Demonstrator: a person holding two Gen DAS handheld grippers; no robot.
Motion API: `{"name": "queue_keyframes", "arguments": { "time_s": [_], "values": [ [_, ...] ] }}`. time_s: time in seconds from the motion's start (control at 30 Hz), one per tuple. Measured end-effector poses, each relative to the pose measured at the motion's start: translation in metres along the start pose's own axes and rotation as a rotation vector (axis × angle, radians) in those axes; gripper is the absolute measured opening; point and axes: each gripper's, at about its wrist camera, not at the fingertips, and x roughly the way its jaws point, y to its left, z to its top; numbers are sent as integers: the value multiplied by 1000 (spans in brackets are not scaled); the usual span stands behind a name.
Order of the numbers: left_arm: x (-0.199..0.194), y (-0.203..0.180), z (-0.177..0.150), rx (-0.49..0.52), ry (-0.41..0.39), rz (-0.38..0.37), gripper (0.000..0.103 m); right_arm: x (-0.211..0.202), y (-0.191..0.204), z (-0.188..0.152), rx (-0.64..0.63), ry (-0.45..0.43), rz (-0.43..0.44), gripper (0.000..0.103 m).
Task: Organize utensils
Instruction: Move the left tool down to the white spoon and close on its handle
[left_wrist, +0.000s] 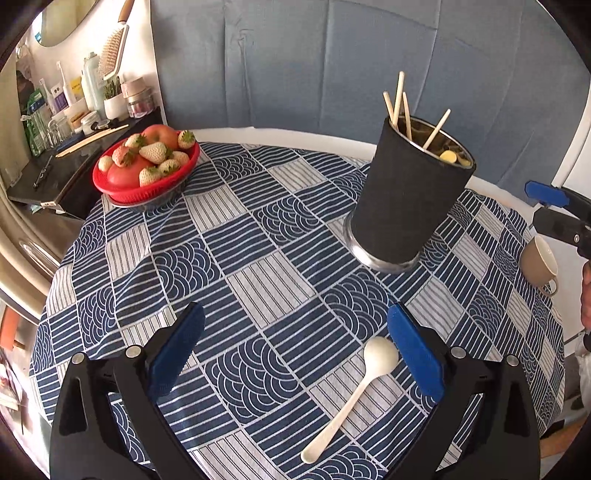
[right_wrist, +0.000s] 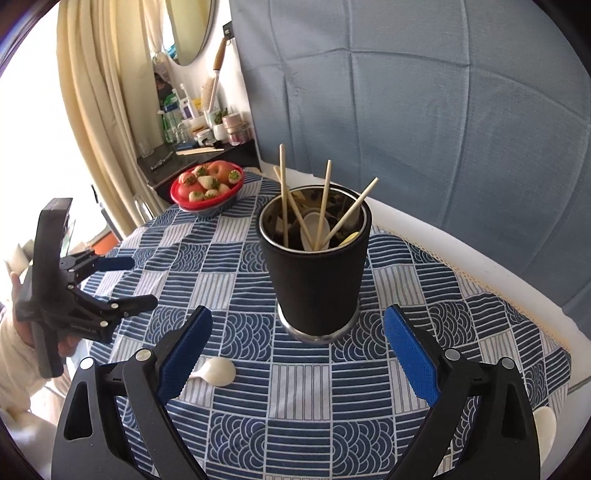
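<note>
So the step in hand looks like picking up the white spoon (left_wrist: 349, 398) lying loose on the tabletop (left_wrist: 258, 258) and dropping it into the black holder (left_wrist: 406, 199) with the chopsticks (left_wrist: 397, 99). The left tongs (left_wrist: 295, 354) are spread wide with nothing between the pads, angled down at the cloth. The spoon sits off to the right of their gap, its bowl just beside the right-hand pad and the handle running back toward the camera. I'd shift the tongs sideways so the thin handle is centred, then come down low enough that the pads straddle it before closing. It lies flat on patterned cloth, so a shallow grab would probably just skate over it or pinch the fabric.

The right tongs (right_wrist: 297, 347) are also wide and empty, hovering in front of the holder, which stands upright between them but further off, not touched. From that side the spoon's bowl peeks out beside the left pad. There's another pale rounded thing at the lower right edge of the right wrist view, maybe a second spoon, hard to say with the tongs in front of it.
</note>
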Motion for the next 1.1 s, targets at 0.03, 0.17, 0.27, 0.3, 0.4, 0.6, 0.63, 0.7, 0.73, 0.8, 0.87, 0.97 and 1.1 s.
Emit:
{"name": "queue_keyframes", "arguments": {
  "time_s": [0.03,0.17,0.27,0.3,0.4,0.6,0.63,0.7,0.73,0.8,0.87,0.97,1.1],
  "values": [
    [3,-1,-4,7,12,-3,97,0,2,-2,-4,4,-4,89],
    [17,-8,-19,39,64,-23,97,0,7,-10,-23,24,-12,89],
    [29,-15,-28,67,100,-41,97,1,8,-16,-25,42,-21,89],
    [32,-18,-31,77,107,-48,97,1,7,-19,-22,48,-26,89],
    [42,-25,-37,98,137,-70,97,1,5,-27,-10,63,-33,89],
    [63,-35,-45,123,190,-102,97,1,-2,-40,26,95,-50,89],
    [65,-37,-46,129,195,-106,97,1,-3,-42,31,99,-57,89],
    [70,-39,-46,144,212,-116,97,0,-6,-46,45,107,-62,89],
    [72,-40,-46,155,218,-120,97,0,-8,-48,53,111,-67,89],
    [77,-44,-47,178,237,-135,97,1,-11,-53,67,117,-73,89],
    [80,-49,-49,210,250,-151,91,1,-13,-56,80,125,-79,89],
    [85,-57,-53,279,267,-143,84,2,-15,-60,94,130,-86,89],
    [87,-68,-53,369,277,-124,75,4,-17,-63,109,136,-91,89]
  ]
}}
